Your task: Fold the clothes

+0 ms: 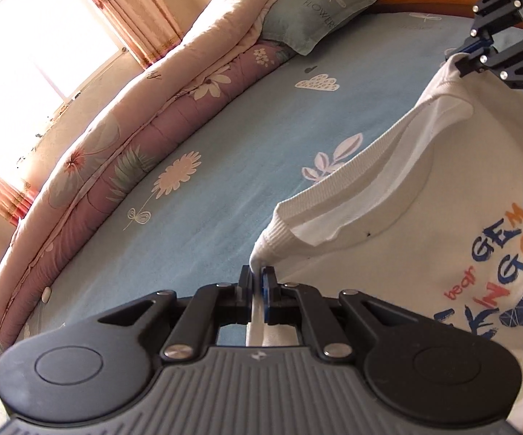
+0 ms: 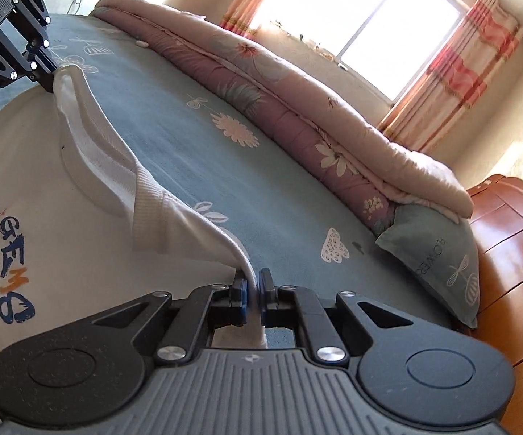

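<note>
The left gripper [image 1: 257, 277] tilts downward over the blue flower-printed bed sheet [image 1: 225, 145], its jaws closed on the shoulder edge of a cream-white sweatshirt with blue and orange lettering [image 1: 460, 188], just beside the ribbed collar. The fabric runs back between the blue pads and out behind them. In the right wrist view this same gripper shows at the upper left, pinching the far corner of the garment.

The right gripper [image 2: 251, 282] also angles downward and is clamped on the opposite shoulder edge; a strip of white cloth passes between its pads. In the left wrist view it appears at the upper right, black linkage raised, holding the cloth.

The sweatshirt hangs stretched between the two tools, neckline open and sagging, printed front facing the cameras, above the near part of the bed.

Along the far edge of the bed lies a rolled quilt, mauve with pale flowers and a cream lining [image 1: 123, 123]. A grey-blue pillow [image 1: 315, 11] rests against the orange wooden headboard [image 2: 507, 264]. Behind them is a bright window with pink-striped curtains [image 2: 471, 69].
</note>
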Tool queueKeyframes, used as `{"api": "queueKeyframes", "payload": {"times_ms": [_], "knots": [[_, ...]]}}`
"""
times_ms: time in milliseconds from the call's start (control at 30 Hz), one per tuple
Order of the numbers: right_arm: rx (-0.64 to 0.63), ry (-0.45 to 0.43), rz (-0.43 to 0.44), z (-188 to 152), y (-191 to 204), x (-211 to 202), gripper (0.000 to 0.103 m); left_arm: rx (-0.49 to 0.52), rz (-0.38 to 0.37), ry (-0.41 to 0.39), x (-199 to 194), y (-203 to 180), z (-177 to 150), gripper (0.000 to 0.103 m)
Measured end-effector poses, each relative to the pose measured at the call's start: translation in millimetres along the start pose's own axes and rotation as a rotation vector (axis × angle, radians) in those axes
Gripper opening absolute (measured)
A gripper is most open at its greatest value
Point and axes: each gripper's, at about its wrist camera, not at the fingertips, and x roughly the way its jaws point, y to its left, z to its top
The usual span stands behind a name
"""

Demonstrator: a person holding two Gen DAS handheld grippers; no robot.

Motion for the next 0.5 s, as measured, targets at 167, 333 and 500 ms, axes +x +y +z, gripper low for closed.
{"api": "queueKeyframes", "payload": {"times_ms": [167,333,500], "knots": [[0.042,0.061,-0.028,9,-16,56,0.010,-0.076,0.033,0.024,55,13,26,0.004],[0.174,0.158,0.012,7,-24,106,0.012,-0.253,-0.015,0.084,97,19,26,0.013],[0.280,0.177,0.073,-7,-21,102,0.027,-0.322,-0.065,0.091,82,16,-1,0.014]]}}
